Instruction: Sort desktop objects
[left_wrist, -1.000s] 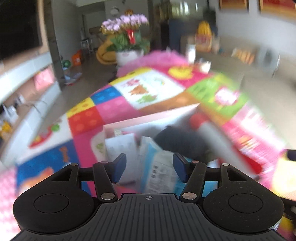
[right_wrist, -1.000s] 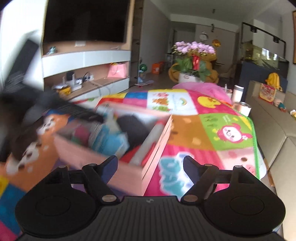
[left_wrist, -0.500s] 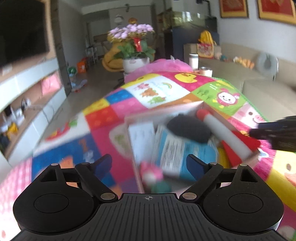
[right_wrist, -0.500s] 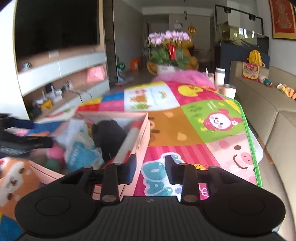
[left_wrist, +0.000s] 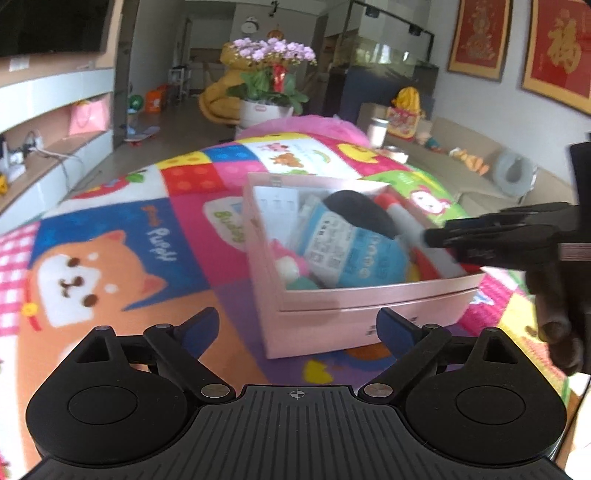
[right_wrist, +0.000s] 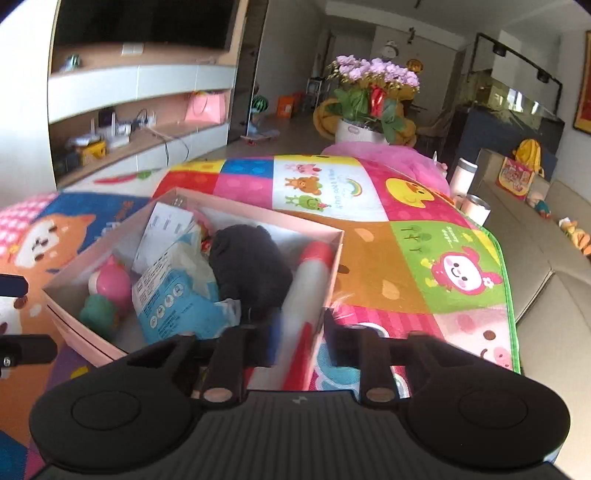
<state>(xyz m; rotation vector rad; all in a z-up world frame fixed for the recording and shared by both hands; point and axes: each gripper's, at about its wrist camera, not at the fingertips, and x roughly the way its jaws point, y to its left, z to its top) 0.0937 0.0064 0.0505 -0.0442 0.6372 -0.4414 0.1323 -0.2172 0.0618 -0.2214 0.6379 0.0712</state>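
With the open pink cardboard box (right_wrist: 334, 258) on the quilted cartoon table (right_wrist: 406, 266) already full, sorting looks nearly finished: the left tool (left_wrist: 297, 328) is opening wide and empty, the right tool (right_wrist: 299, 332) narrow, opening slightly around the box wall, which it must release next.

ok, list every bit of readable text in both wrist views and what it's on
"Puppy": on the play mat, beside the cartoon dog, turned sideways.
"Buddy": green letters on the mat's white patch, left of the pink box.
"福": gold character on the red framed picture on the wall.
Too blurred or small: print on the blue packet, the white carton, the box's front wall, and the mat's rainbow panel.
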